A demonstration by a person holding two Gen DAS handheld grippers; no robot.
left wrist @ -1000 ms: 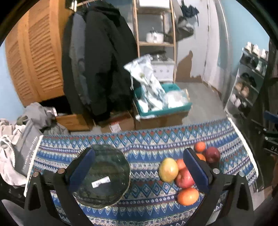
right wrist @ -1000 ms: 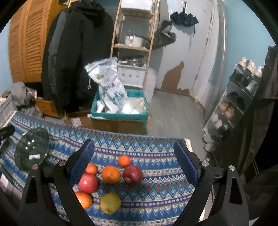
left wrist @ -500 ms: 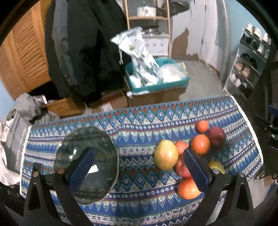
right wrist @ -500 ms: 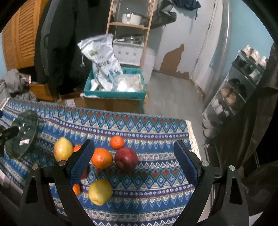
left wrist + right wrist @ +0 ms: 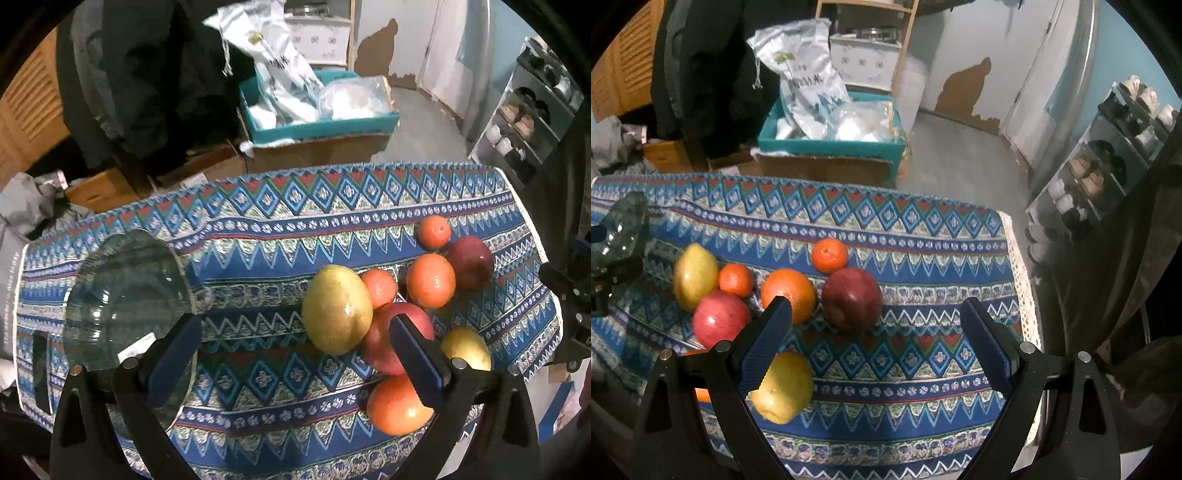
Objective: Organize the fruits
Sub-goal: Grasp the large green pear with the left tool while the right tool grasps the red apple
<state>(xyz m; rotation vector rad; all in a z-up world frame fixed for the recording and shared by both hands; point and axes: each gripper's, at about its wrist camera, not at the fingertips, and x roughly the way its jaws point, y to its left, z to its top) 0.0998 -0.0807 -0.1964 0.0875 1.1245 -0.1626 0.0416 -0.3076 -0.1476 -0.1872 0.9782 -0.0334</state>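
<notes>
The blue patterned tablecloth (image 5: 280, 229) lies bare between the round clear glass plate (image 5: 125, 295) at left and the clustered fruit near its right fringed edge. The yellow-green mango (image 5: 336, 310) lies long axis roughly away from the camera, touching the red apple (image 5: 384, 343). Left gripper (image 5: 295, 354) and right gripper (image 5: 875, 347) gape wide, empty (both lower, nearer the cloth than a second ago).
</notes>
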